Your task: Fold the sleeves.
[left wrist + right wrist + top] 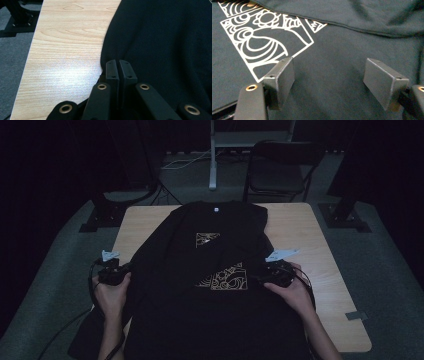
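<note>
Now the left claw pinches the black shirt's edge; right claw gapes above it.

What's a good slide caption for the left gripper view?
Left gripper, jaws shut, at the edge of a black T-shirt on a wooden table.

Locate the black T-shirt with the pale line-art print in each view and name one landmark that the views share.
High view: the black T-shirt lies spread down the middle of the light wooden table.
Left gripper view: it covers the right side, its edge at the closed jaw tips.
Right gripper view: it spreads under the open jaws, print upper left.
Shared landmark: the pale line-art print.
</note>
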The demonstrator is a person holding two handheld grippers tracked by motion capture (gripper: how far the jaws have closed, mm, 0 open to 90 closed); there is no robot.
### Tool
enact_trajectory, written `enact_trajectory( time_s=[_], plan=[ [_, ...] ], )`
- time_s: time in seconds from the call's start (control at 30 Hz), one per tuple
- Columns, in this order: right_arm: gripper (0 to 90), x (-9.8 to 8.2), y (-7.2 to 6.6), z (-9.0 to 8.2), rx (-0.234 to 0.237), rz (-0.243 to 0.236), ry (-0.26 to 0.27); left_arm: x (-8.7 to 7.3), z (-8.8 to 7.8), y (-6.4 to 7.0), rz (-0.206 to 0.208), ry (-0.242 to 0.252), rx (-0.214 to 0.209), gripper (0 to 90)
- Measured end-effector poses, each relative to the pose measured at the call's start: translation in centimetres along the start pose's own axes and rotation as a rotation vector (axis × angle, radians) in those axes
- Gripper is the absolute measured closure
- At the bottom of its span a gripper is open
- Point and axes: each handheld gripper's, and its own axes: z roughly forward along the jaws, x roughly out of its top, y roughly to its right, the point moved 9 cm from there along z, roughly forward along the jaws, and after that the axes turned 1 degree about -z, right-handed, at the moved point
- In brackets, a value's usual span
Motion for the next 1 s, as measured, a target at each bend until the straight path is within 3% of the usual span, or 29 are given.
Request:
enact_trajectory(
  time_s=[0.27,0.4,0.5,0.77,1.0],
  plan=[
    [24.2,-0.8,1.0,-1.0,-0.019,0.025,0.002,0.0,0.0,-0.1,-0.030,-0.002,-0.027,88.0],
    [24.6,-0.8,1.5,-1.1,0.008,0.087,0.024,0.3,0.0,0.2,-0.053,0.008,-0.049,88.1],
    [24.6,-0.8,1.6,-1.2,0.012,0.098,0.030,1.2,-0.4,0.7,-0.072,0.039,-0.071,88.1],
    [24.5,-0.9,1.5,-1.1,-0.003,0.080,0.021,5.3,-2.1,3.4,-0.007,0.120,-0.097,88.1],
    [24.4,-0.9,1.4,-1.1,-0.005,0.077,0.021,6.8,-2.0,5.4,0.016,0.135,-0.120,88.3]
  ],
)
